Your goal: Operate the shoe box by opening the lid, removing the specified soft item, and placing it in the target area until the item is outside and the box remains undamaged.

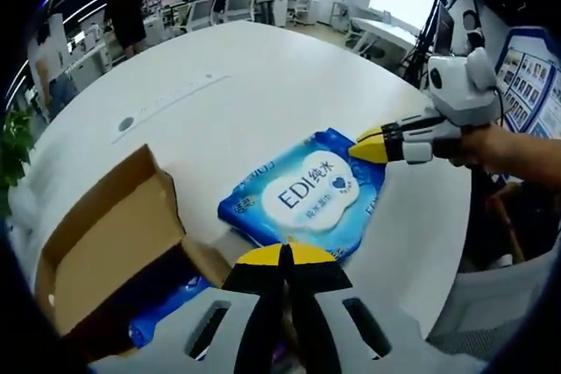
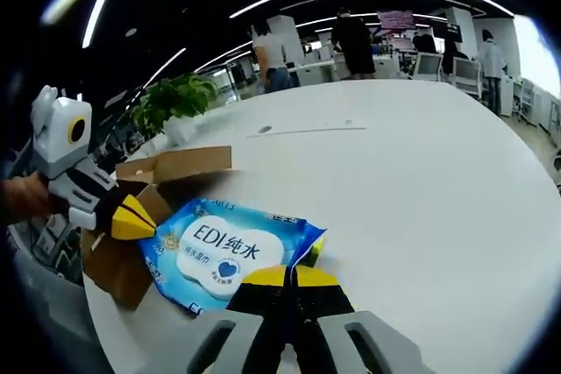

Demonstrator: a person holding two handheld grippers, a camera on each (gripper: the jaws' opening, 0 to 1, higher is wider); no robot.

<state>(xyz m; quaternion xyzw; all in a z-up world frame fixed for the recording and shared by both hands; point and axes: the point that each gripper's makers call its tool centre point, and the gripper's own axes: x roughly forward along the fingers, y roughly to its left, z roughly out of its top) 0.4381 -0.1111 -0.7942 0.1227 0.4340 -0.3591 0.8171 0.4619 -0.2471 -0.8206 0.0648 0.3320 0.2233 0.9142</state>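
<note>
Right in front of the left gripper, jaws pressed together on nothing, lies the one blue wipes pack, flat on the white table outside the box, its long axis running across from the box side toward the right gripper. That one sits at the pack's far corner with its yellow tips together, though I cannot tell if they pinch the wrapper. Beyond to the left stands the single cardboard shoe box, lid flap up, something blue inside; farther off, people among desks.
</note>
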